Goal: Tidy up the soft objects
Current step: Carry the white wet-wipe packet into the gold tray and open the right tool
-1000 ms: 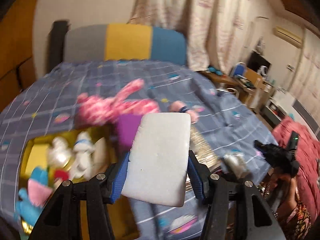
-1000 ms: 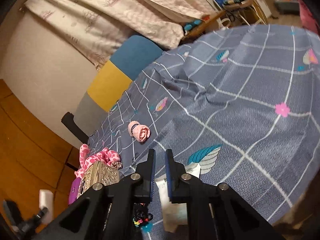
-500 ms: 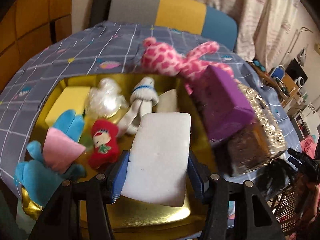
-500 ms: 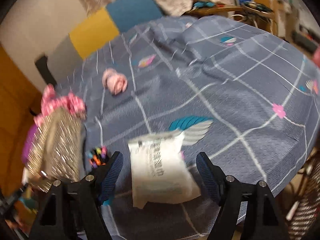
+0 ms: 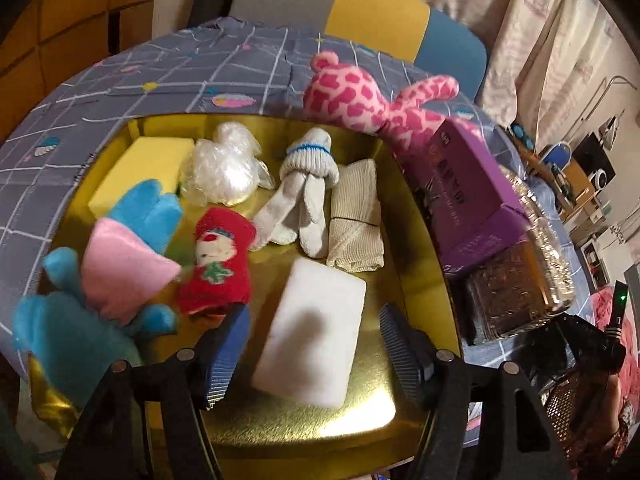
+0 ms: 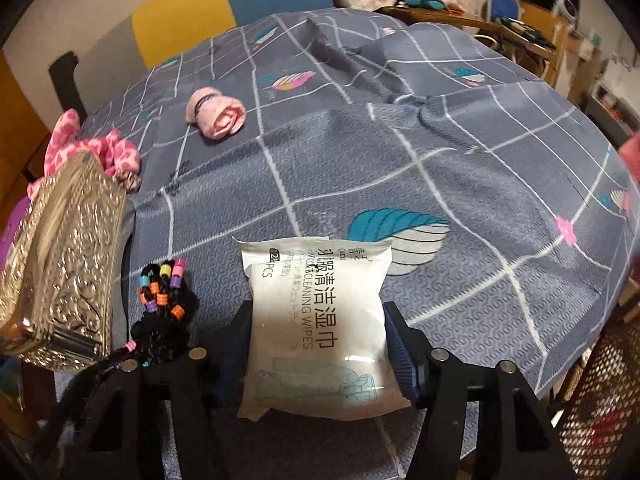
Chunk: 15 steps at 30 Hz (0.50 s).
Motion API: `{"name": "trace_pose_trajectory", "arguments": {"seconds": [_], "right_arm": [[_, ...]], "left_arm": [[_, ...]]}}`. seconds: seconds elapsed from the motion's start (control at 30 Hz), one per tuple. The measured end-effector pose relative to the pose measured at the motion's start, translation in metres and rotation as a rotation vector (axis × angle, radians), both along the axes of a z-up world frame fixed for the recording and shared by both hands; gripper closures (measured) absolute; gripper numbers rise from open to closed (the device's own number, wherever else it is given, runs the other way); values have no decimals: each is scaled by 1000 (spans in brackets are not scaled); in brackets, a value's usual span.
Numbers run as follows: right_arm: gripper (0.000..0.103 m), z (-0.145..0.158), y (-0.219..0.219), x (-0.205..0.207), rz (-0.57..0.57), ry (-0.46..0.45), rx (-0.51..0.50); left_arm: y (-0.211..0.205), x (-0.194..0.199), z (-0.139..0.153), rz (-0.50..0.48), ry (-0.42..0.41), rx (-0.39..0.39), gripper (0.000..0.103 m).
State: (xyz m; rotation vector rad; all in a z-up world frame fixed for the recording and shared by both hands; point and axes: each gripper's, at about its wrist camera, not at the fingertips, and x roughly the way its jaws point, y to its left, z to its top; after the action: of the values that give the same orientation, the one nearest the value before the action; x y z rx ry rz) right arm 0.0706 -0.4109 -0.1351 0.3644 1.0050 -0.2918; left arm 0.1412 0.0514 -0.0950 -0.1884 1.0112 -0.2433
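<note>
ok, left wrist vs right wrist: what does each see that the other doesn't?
Left wrist only: gold tray with white sponge lying between the left gripper's open jaws, which have just been widening, plus red sock.

Right wrist only: wipes pack between the right gripper's closing jaws, beaded black cord, pink roll.

Both: pink spotted plush, silver box.

Glossy gold tray (image 5: pixel 304 432) holds a matt white foam sponge (image 5: pixel 316 332).

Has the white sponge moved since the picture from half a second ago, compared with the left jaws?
Yes. The white sponge has left the left gripper, whose jaws have just been opening, and now lies on the gold tray.
</note>
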Motion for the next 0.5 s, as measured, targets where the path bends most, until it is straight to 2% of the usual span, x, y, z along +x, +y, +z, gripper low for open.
{"name": "trace_pose_trajectory", "arguments": {"seconds": [0.13, 0.27, 0.37, 0.5], "right_arm": [[41, 25, 0, -13, -40, -79, -18], [41, 63, 15, -23, -24, -191, -10], [41, 89, 42, -22, 44, -259, 27], [41, 114, 92, -15, 202, -323, 162]], "left_arm": [[11, -14, 11, 12, -50, -23, 35], [20, -27, 19, 7, -94, -65, 35], [22, -32, 19, 5, -104, -77, 36], [27, -38, 15, 6, -96, -106, 36]]}}
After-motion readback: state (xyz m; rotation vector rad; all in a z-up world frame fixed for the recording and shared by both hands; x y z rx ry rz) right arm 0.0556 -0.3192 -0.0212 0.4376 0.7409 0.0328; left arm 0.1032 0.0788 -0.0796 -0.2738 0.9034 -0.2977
